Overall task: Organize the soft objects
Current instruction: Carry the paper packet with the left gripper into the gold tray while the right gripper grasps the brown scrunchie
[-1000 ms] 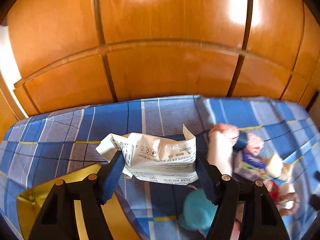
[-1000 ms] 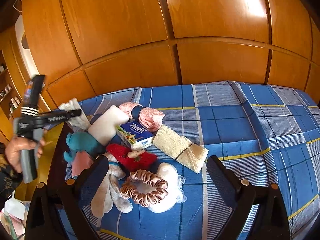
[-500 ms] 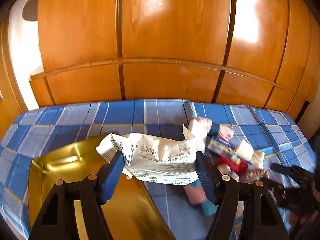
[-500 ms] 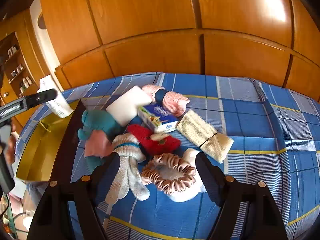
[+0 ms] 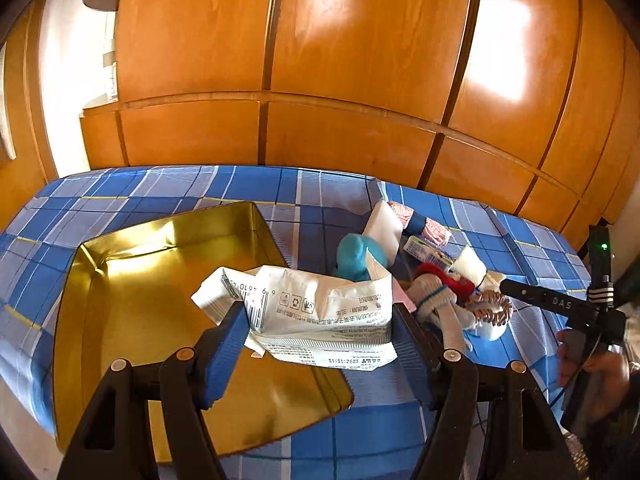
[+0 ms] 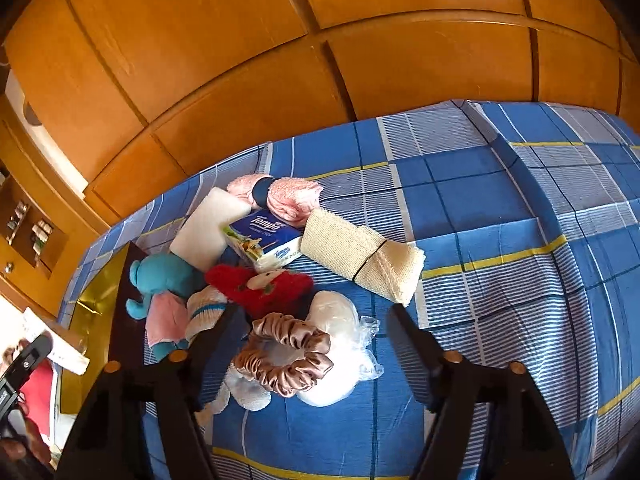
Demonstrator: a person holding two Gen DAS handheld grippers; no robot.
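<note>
Left wrist view: I am seeing my left gripper (image 5: 320, 328) clamping a crumpled white tissue pack (image 5: 316, 312) between its blue-padded fingers (image 5: 224, 344), holding it in the air above the right half of the gold tin tray (image 5: 120, 320). The tray is lying on the blue plaid bedspread (image 5: 160, 196), with the wooden wardrobe doors (image 5: 320, 60) rising behind the bed.

To the tray's right a heap of soft things is sitting on the bedspread. In the right wrist view I am looking down on it: a teal plush toy (image 6: 160, 276) nearest the tray, a white sponge block (image 6: 208, 228), a pink rolled towel (image 6: 288, 196) with a dark band, a blue Tempo tissue packet (image 6: 264, 240), a red plush (image 6: 260, 288), a beige rolled bandage (image 6: 360, 252) and a bronze satin scrunchie (image 6: 284, 356) resting on a white bagged pad (image 6: 336, 328).

My right gripper (image 6: 312, 320) is hanging wide apart over the scrunchie, gripping nothing, its fingers straddling the near end of the heap.
</note>
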